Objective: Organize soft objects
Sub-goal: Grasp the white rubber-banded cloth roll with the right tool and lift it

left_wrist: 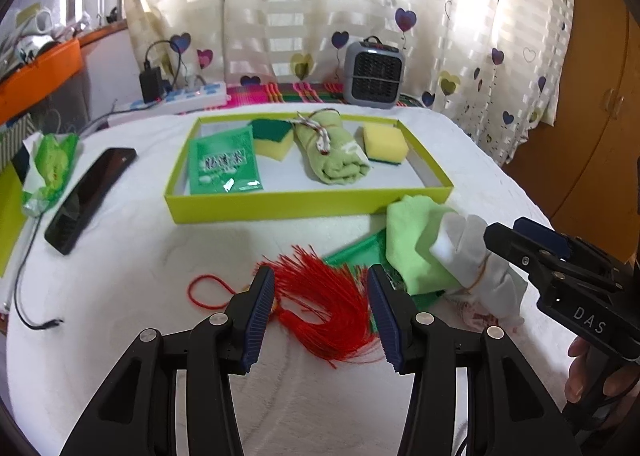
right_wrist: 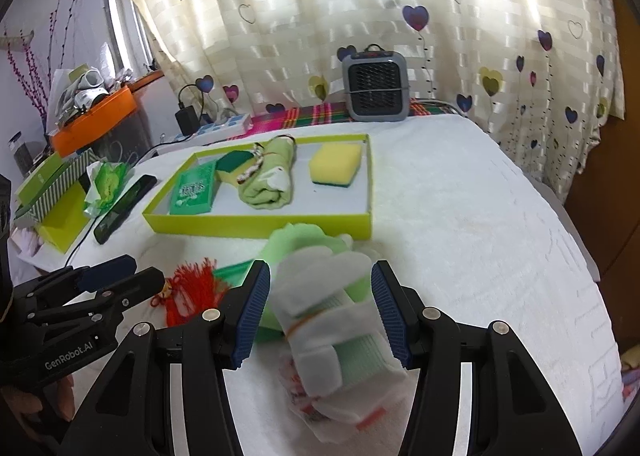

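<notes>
The white bundle (right_wrist: 332, 320) lies on the table (right_wrist: 480, 236), directly between the spread fingers of the right gripper (right_wrist: 320, 310); nothing is pinched yet. Its long axis runs roughly forward along the fingers, a little slanted, so the jaws would close across its narrow side. It rests partly on a green cloth (left_wrist: 416, 244), just in front of the box (left_wrist: 304, 204), which is already filled with sponges and a towel. The left gripper (left_wrist: 320, 316) is also spread, with the red tassel (left_wrist: 324, 304) lying between its fingers. Each arm is thus nearer to its own object; the bundle is probably taken by the right.
</notes>
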Available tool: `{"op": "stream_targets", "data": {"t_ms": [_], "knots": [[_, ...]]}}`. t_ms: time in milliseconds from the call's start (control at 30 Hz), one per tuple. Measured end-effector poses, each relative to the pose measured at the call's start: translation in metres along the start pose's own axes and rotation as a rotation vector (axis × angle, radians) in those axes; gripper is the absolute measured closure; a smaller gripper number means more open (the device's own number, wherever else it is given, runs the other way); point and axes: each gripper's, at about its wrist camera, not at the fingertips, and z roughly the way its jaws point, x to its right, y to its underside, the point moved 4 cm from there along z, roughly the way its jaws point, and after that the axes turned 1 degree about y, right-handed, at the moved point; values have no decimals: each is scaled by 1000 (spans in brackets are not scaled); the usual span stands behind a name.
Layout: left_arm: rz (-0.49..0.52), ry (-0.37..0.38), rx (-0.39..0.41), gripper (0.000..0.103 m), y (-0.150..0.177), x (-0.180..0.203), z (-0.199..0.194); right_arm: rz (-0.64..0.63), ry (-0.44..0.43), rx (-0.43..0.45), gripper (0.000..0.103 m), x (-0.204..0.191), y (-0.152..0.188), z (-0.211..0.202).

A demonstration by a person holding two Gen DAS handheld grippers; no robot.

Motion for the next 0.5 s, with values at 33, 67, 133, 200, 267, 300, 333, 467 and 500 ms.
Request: {"op": "stream_targets", "data": {"t_ms": [33,67,133,200,267,300,333,467,500], "knots": [[-6,11,-8,56,1,1,2,4,3,0,49,2,2,-1],[-12,16,-14,56,3,1,3,8,8,-2,49,5,3,-1],[-21,22,-26,56,5,1,7,15,21,-1,49,11,5,-3],[-29,25,-42,56,9,1,10,26,31,-3,49,17,7,-4],[-34,49,-51,56,11,2,12,33,34,-10,49,21,9,-4],[-40,74,-57,56,12,3,13,37,35,-14,49,23,11,-4],[-45,91,-62,56,13,5,14,39,33,-19,49,25,13,-4],[-48,116,-82,56,15,9,18,50,18,-48,38,31,23,-2],[-50,127,-88,56,16,9,19,54,6,-55,36,32,25,-1]]}}
